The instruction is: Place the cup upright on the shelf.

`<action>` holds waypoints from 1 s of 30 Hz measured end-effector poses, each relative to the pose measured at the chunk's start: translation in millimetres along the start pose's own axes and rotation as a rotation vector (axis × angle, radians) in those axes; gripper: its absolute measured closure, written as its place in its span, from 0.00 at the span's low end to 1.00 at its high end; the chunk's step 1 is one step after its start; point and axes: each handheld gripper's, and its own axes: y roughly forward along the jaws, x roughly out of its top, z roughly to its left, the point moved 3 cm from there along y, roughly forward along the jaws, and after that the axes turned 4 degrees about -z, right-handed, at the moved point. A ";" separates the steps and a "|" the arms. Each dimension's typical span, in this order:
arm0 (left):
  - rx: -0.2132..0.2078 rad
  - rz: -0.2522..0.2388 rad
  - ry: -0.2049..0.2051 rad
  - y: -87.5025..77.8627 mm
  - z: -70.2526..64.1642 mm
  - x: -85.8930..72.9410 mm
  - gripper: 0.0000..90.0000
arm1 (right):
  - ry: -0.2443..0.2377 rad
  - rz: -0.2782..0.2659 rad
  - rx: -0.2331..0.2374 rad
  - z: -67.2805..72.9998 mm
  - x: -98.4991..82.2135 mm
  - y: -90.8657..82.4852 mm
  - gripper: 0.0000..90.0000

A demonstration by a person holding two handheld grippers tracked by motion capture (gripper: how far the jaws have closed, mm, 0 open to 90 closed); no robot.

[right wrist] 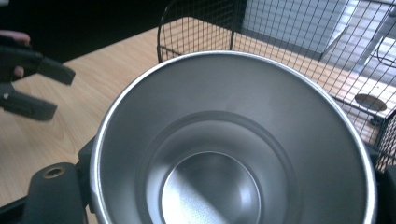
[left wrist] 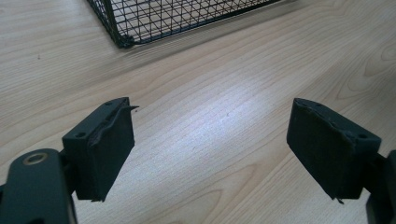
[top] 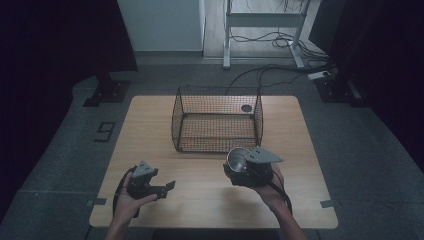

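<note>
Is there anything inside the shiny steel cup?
No, the right gripper view looks straight into the shiny steel cup and shows just its bare metal bottom.

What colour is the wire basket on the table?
Black; the wire basket shows best in the high view.

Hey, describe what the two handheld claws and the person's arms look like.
Both the left claw and the right claw are black, each topped by a grey three-cornered plate and trailing a dark cable. The left one's flat rectangular pads look frayed at the edges. The forearms are bare, without sleeves.
</note>
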 end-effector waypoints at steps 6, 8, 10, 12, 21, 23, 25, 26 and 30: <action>0.000 0.000 0.001 -0.3 0.1 0.0 0.17 | 0.004 -0.015 0.000 -4.0 14.7 4.1 0.20; 0.001 -0.002 0.000 -0.4 0.2 0.1 0.17 | 0.004 -0.017 -0.001 -6.1 19.2 6.1 0.20; 0.000 -0.001 0.000 -0.8 0.3 0.2 0.17 | 0.007 -0.020 -0.004 -7.9 24.8 8.6 0.20; 0.001 -0.002 0.001 -1.1 0.5 0.2 0.17 | 0.004 -0.023 -0.002 -9.0 30.1 10.6 0.20; 0.001 -0.005 0.002 -2.2 0.8 0.5 0.17 | 0.010 -0.017 -0.010 -17.0 48.4 23.6 0.20; 0.000 -0.006 0.001 -2.5 1.3 0.5 0.17 | 0.012 -0.013 -0.011 -19.3 50.1 27.0 0.20; 0.000 -0.006 0.001 -2.8 1.7 0.5 0.17 | 0.014 -0.009 -0.013 -21.4 51.5 30.8 0.20; 0.001 -0.006 0.001 -2.9 1.8 0.5 0.17 | 0.017 -0.006 -0.014 -22.0 52.2 32.3 0.20; 0.001 -0.005 -0.001 -2.9 2.2 0.4 0.17 | 0.017 0.001 -0.015 -24.7 54.0 36.9 0.20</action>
